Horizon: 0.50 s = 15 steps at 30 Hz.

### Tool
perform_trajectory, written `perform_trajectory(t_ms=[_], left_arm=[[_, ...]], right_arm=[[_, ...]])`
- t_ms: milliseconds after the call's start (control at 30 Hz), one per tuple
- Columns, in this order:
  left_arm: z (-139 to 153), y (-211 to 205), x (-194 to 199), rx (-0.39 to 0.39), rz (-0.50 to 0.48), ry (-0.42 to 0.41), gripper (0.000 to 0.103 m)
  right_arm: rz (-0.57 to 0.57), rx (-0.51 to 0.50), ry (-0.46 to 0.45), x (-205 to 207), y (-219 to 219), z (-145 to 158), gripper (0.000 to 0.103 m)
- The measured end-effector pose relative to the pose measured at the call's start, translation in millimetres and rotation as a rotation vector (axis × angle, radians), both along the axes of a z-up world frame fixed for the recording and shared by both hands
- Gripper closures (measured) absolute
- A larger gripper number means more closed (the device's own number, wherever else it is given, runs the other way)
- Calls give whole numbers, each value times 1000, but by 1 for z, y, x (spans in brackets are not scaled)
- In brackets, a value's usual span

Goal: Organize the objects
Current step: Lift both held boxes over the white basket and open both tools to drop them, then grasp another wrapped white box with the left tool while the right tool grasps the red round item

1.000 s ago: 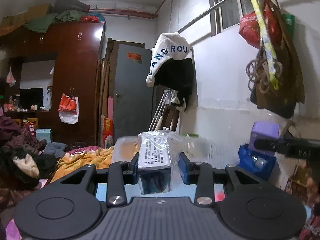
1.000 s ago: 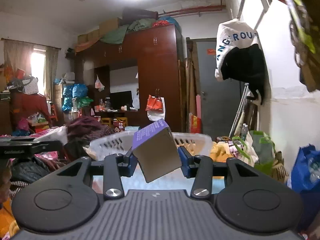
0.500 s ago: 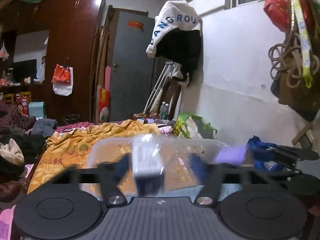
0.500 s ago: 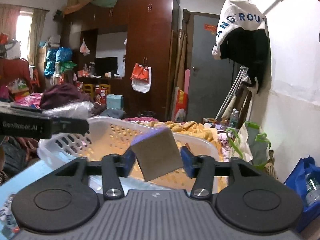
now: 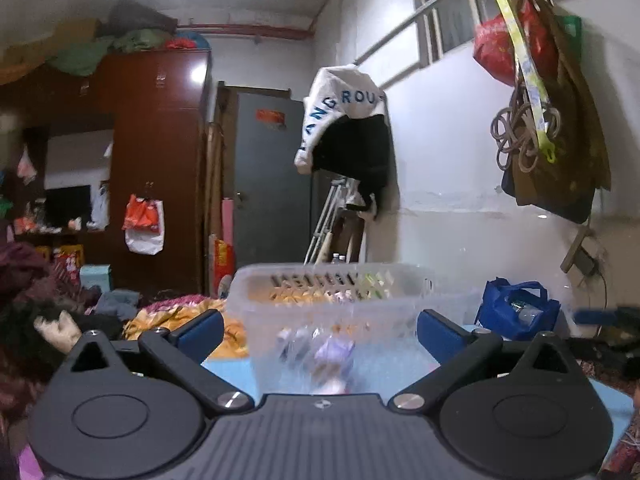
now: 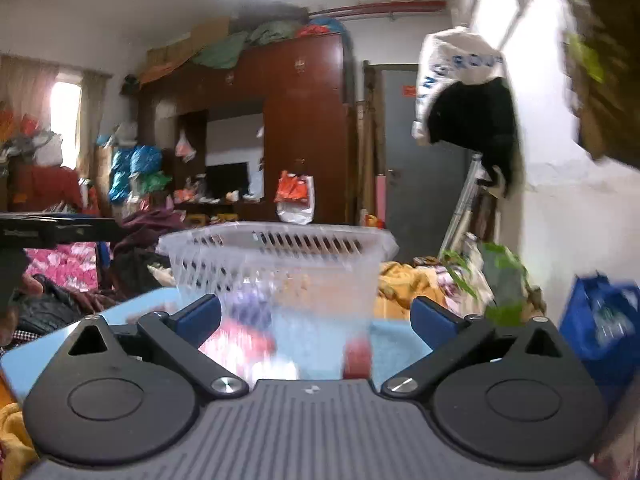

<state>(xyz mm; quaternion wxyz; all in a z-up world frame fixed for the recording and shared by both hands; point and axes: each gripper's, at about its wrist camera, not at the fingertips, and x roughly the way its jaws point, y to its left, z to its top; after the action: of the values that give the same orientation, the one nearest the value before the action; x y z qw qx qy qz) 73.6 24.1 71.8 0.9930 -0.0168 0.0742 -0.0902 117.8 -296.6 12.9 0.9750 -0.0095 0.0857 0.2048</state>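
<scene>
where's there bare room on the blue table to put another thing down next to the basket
In the left wrist view, the bare blue table shows right of the clear basket, toward the blue bag. In the right wrist view, another strip lies right of the basket. Left of it, red and white blurred items crowd the surface. Both tongs are opening with nothing between them.

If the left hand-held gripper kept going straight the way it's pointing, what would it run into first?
Most likely the near wall of the clear plastic basket, dead ahead of the left hand-held gripper, whose jaws are opening with nothing between them. Blur leaves depth unclear.
</scene>
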Motion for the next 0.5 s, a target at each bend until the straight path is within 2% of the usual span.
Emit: perform_trajectory(t_ms=[100, 167, 233, 300, 367, 433, 500], left_arm=[[-21, 9, -10, 27, 45, 68, 0], [-35, 15, -14, 50, 109, 111, 0], [-48, 26, -17, 28, 156, 119, 0], [-54, 39, -14, -9, 172, 136, 0], [-55, 47, -7, -29, 176, 155, 3], [-58, 52, -6, -39, 183, 167, 3], [-60, 48, -3, 0, 186, 177, 3]], right_arm=[[-34, 36, 6, -23, -12, -26, 0], [-57, 31, 26, -22, -15, -39, 0], [-88, 25, 46, -13, -16, -44, 11], [-86, 44, 96, -1, -20, -50, 28], [-51, 80, 129, 6, -23, -52, 29], [-42, 70, 125, 7, -21, -49, 35], [-41, 33, 110, 3, -15, -47, 41]])
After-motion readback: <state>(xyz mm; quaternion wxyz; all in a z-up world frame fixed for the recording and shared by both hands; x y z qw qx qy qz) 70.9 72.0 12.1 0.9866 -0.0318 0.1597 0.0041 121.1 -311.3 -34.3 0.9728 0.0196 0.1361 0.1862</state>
